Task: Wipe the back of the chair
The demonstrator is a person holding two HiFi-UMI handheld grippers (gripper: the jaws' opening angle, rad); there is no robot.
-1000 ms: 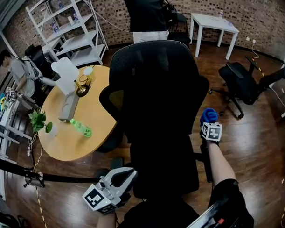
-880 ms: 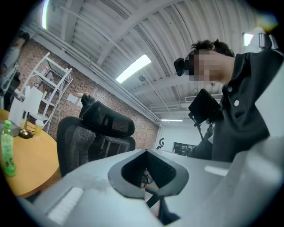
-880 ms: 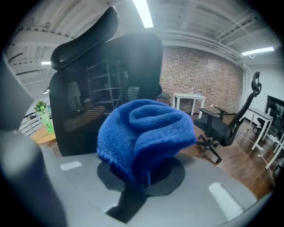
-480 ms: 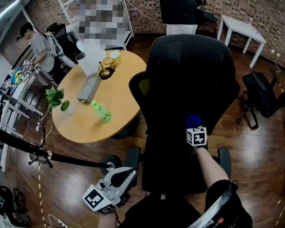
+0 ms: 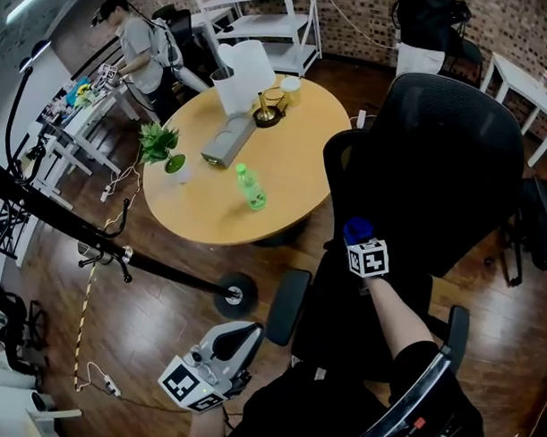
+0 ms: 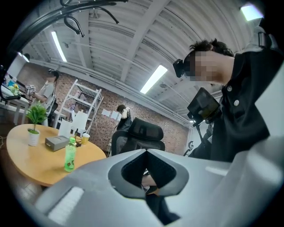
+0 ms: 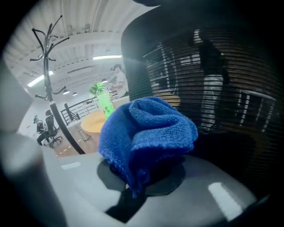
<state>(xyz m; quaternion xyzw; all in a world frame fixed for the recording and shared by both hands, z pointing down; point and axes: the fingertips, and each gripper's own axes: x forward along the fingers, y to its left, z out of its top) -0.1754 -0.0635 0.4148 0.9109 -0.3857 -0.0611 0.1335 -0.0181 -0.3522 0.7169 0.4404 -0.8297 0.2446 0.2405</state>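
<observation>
The black mesh chair back (image 5: 455, 157) rises at the right of the head view. My right gripper (image 5: 361, 239) is shut on a bunched blue cloth (image 5: 355, 228) and holds it against the lower left part of the back. In the right gripper view the blue cloth (image 7: 148, 131) covers the right gripper (image 7: 146, 170), with the chair mesh (image 7: 217, 84) close behind it. My left gripper (image 5: 217, 356) hangs low at the front left, away from the chair. Seen from its own camera, the left gripper (image 6: 146, 151) is shut with nothing in it.
A round wooden table (image 5: 202, 211) stands left of the chair with a green bottle (image 5: 250, 187), a potted plant (image 5: 159, 146), a grey box (image 5: 226, 140) and a white bag on it. A black stand's pole (image 5: 120, 248) crosses the floor. A person (image 5: 145, 47) works at the far left.
My right gripper has carried the blue cloth leftward across the chair back, from its right edge to its lower left. The head view has swung left. The left gripper stays low.
</observation>
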